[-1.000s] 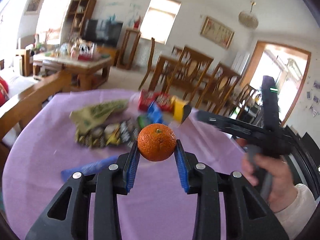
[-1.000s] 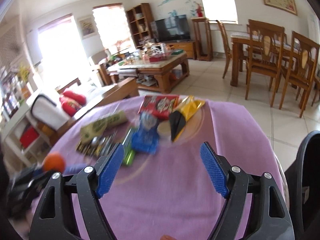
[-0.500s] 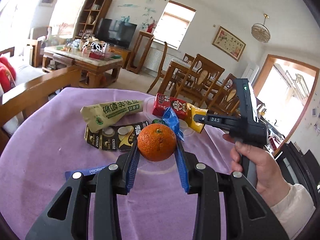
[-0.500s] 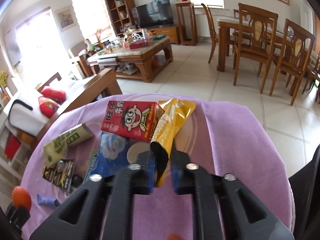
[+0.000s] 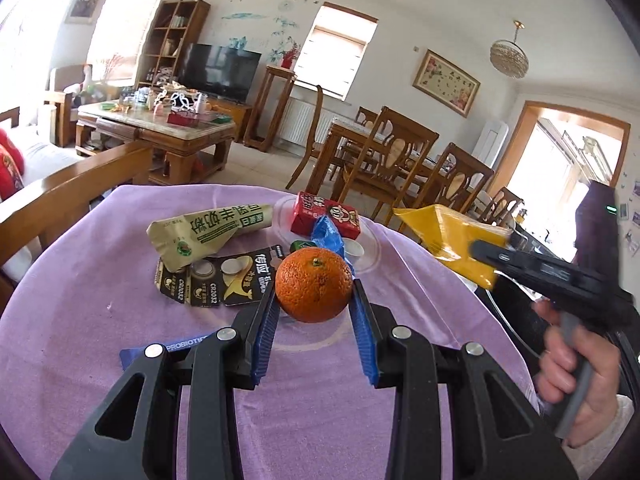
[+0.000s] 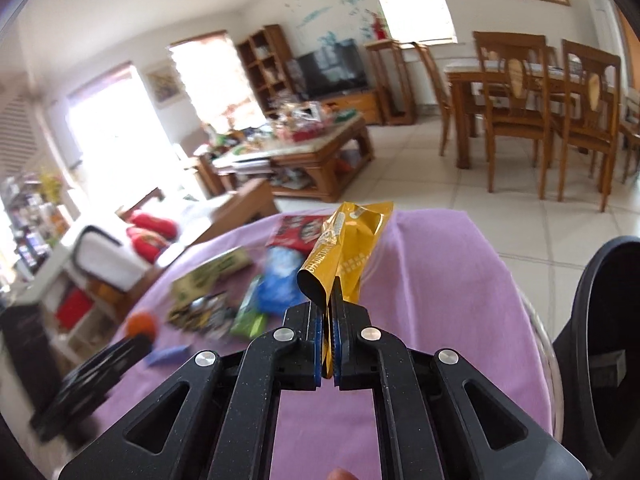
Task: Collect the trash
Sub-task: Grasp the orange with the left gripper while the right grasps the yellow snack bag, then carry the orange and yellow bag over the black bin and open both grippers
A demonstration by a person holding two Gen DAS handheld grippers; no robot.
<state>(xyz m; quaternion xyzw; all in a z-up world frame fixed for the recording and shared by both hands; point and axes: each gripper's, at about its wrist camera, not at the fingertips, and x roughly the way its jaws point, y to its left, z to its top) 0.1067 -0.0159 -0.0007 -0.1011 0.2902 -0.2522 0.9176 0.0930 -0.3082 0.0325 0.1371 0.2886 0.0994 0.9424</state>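
Since half a second ago our right gripper (image 6: 328, 354) has lifted the yellow wrapper (image 6: 345, 248) it pinches; left gripper (image 5: 314, 320) grips the orange (image 5: 314, 285). Next, bin it at right.

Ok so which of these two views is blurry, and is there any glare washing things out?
Left wrist view: mostly sharp; the orange and battery card text are crisp, only the yellow wrapper and right gripper smear. Right wrist view: the yellow wrapper is sharp, but table litter and room are motion-blurred, and the left window blows out white. Both bend at the edges.
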